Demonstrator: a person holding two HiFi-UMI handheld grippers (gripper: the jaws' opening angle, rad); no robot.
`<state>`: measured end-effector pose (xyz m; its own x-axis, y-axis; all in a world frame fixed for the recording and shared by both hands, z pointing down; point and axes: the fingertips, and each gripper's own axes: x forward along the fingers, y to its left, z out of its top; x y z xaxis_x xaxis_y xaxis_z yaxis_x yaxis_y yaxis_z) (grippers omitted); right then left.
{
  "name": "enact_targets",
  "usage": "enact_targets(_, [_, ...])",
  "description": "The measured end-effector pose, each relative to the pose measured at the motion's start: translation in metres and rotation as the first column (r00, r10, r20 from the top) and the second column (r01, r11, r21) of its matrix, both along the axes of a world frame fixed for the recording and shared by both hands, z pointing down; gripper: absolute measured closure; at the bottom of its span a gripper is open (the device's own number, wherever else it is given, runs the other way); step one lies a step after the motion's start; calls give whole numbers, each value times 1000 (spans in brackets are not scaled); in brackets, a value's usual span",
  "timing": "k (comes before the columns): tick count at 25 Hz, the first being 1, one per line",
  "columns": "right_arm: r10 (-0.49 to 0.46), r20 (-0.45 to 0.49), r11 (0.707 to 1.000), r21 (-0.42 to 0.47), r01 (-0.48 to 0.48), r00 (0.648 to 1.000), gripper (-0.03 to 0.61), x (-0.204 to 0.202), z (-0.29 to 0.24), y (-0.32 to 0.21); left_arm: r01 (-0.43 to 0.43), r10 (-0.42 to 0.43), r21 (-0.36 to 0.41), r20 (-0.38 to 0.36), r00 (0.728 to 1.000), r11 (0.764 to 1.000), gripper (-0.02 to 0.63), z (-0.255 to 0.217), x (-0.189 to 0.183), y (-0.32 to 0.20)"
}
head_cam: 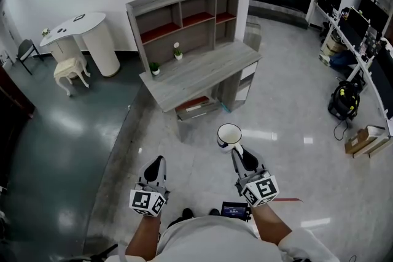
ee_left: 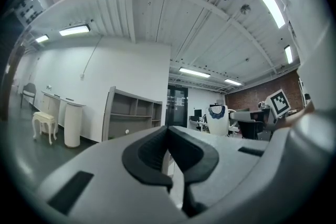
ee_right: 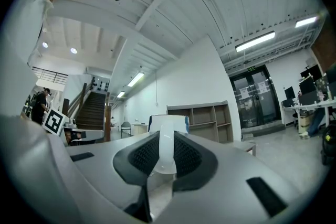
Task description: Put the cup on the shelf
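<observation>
A: While your right gripper [head_cam: 236,152] is clamped on its handle [ee_right: 161,149], the white cup [head_cam: 229,134] hangs upright near you, above the floor [head_cam: 288,107], mouth up.

B: Anything in it?

A: Only its white inside shows. Your left gripper [head_cam: 160,159], just left, has its jaws pressed together on nothing.

B: And the shelf [head_cam: 184,15]?

A: Far ahead, atop the grey desk [head_cam: 212,67], well apart from the cup. Two small pots [head_cam: 177,56] [head_cam: 155,72] on the desktop each hold a green plant [head_cam: 154,65]; red boards [head_cam: 161,32] line some shelf compartments.

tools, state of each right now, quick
left tool: closed, nothing in it
right tool: closed on the handle of the cup
</observation>
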<state>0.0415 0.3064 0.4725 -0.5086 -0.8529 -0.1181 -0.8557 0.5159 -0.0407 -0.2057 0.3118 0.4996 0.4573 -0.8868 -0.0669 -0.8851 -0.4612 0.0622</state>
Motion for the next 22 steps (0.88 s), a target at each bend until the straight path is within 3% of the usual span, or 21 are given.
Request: enact_targets(22, [-57, -5, 997, 48, 57, 998, 502, 40, -5, 8, 10, -11, 34, 14, 1000, 999, 606, -14, 47, 19])
